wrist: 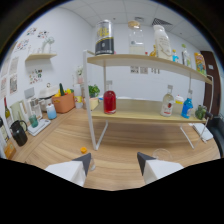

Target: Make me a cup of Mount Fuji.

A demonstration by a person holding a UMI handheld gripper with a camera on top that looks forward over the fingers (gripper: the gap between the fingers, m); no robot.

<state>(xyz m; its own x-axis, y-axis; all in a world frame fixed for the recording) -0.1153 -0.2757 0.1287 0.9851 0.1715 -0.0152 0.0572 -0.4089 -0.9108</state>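
My gripper point(114, 165) is open, its two dark-tipped fingers point(84, 163) spread over the wooden counter with nothing between them. Just ahead of the right finger stands a clear empty glass cup point(161, 154). Beyond the fingers rises a two-tier white-framed wooden rack point(145, 62). Its lower shelf carries a bottle of red liquid point(109, 101), a pale bottle point(167, 105) and a blue bottle point(187, 107). On the top shelf stand a jar with a black-and-yellow label point(104, 38), a clear jar point(135, 39) and a whitish bottle point(162, 44).
A small orange thing point(83, 149) lies on the counter ahead of the left finger. Left of the rack are an orange pot point(63, 102), a small plant point(93, 91), a black kettle point(18, 133) and glassware on a tray point(38, 126). A wall shelf point(40, 56) hangs above.
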